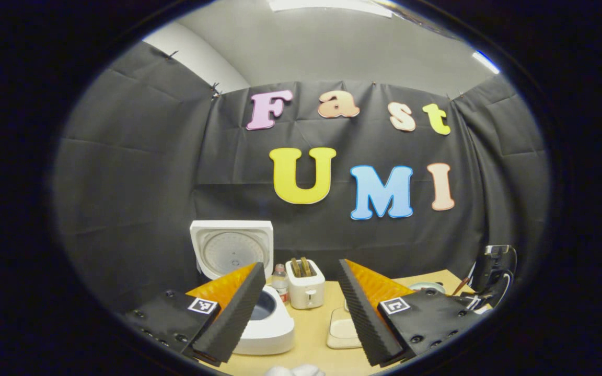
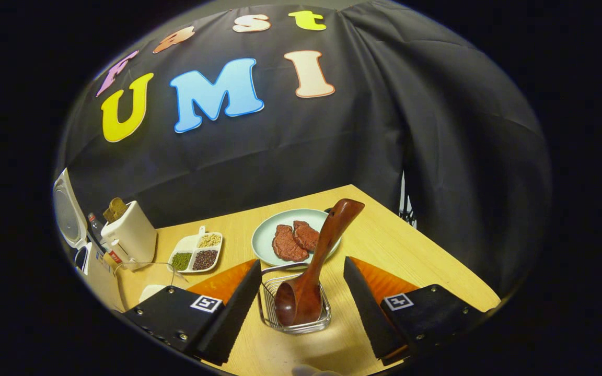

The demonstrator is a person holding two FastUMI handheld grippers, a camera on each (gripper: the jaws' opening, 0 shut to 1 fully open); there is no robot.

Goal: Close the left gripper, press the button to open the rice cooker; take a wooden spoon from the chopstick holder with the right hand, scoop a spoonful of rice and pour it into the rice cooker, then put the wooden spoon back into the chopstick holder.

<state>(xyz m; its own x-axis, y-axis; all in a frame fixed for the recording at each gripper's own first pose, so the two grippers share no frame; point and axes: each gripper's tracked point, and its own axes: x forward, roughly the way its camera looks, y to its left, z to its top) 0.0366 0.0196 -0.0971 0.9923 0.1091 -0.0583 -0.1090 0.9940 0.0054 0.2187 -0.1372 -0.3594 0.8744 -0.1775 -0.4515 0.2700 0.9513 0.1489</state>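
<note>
The white rice cooker (image 1: 275, 326) stands with its lid (image 1: 231, 250) raised, just beyond my left finger in the left gripper view. My left gripper (image 1: 301, 265) is open and holds nothing. In the right gripper view a dark wooden spoon (image 2: 314, 261) stands bowl-down in a wire chopstick holder (image 2: 293, 321), handle leaning up to the right. My right gripper (image 2: 302, 263) is open, one finger on each side of the holder, touching neither holder nor spoon. A white divided dish (image 2: 196, 251) with pale grains, green beans and dark beans lies to the left. The cooker's lid (image 2: 67, 216) shows at the far left edge.
A white toaster (image 1: 305, 284) (image 2: 129, 235) and a small bottle (image 1: 280, 282) stand beside the cooker. A pale green plate (image 2: 267, 235) with two meat slices sits behind the holder. A flat white dish (image 1: 344, 331) lies on the wooden table (image 2: 411, 261). The table's edge runs close on the right.
</note>
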